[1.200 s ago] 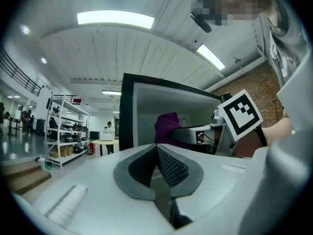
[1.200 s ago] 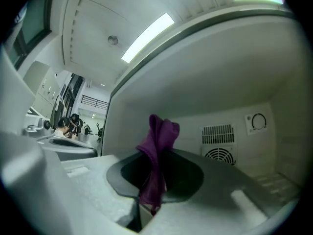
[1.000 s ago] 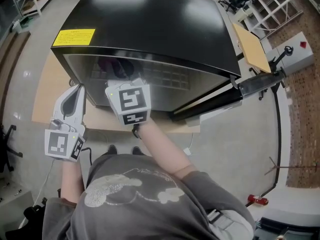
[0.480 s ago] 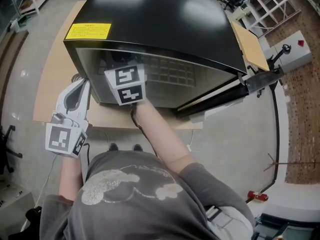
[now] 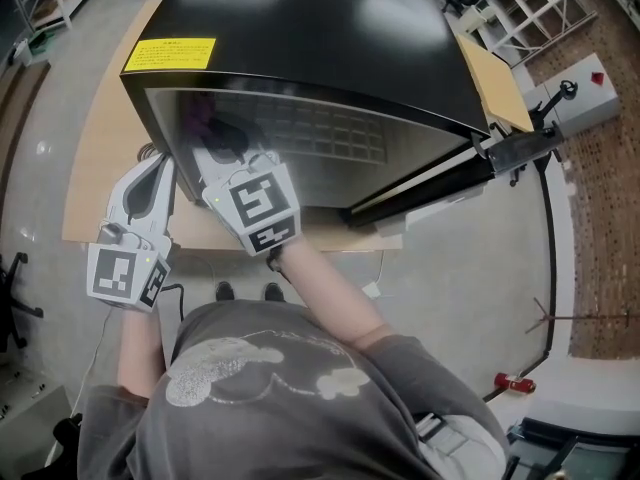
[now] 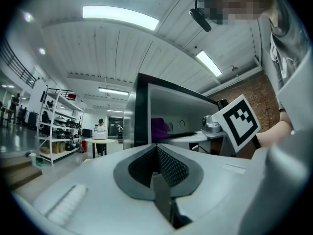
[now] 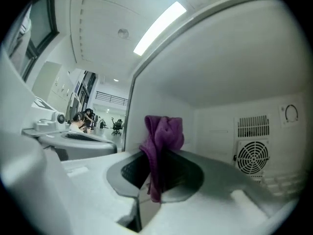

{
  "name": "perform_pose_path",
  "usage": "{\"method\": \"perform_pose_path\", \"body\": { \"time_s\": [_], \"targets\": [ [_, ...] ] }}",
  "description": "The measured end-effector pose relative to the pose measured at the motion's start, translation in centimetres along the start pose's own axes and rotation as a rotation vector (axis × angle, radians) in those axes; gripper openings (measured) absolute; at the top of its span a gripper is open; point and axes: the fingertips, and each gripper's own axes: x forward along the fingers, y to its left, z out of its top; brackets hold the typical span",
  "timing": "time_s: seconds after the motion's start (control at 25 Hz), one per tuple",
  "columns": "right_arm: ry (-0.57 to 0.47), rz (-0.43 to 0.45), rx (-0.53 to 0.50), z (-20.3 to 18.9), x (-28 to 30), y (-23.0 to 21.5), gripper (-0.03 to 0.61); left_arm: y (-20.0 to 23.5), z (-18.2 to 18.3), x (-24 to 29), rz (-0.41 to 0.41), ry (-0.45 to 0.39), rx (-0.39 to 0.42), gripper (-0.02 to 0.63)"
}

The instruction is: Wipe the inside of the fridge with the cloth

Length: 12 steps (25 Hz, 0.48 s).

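The black fridge [image 5: 320, 38] stands with its door [image 5: 440, 183] swung open to the right. My right gripper [image 5: 216, 154] reaches into the fridge's left side, shut on a purple cloth [image 5: 204, 126]. In the right gripper view the purple cloth [image 7: 162, 134] bunches up out of the right gripper [image 7: 155, 156], beside the white left wall [image 7: 161, 89]; the fan grille [image 7: 253, 157] shows on the back wall. My left gripper [image 5: 160, 170] hangs outside the fridge's front left corner. In the left gripper view the left gripper [image 6: 156, 150] is shut and holds nothing.
The fridge rests on a wooden board [image 5: 100, 158]. A cardboard sheet [image 5: 498, 86] and a white box [image 5: 585, 93] lie to the right of the door. Racks [image 5: 520, 8] stand behind. A red object [image 5: 510, 381] lies on the floor.
My right gripper pushed deeper into the fridge with the cloth, then drew back toward me. The left gripper has stayed at the front left corner.
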Motion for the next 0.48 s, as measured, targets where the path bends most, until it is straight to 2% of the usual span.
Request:
{"method": "perform_pose_path", "body": {
  "time_s": [0.32,0.48],
  "targets": [
    [-0.008,0.062,0.043,0.0,-2.2,2.2,0.041,0.1,-0.6,-0.6,0.021,0.008,-0.009,0.017],
    [-0.004,0.033,0.084,0.5,-2.6,1.7,0.041,-0.2,-0.7,-0.8,0.023,0.004,-0.012,0.017]
  ]
}}
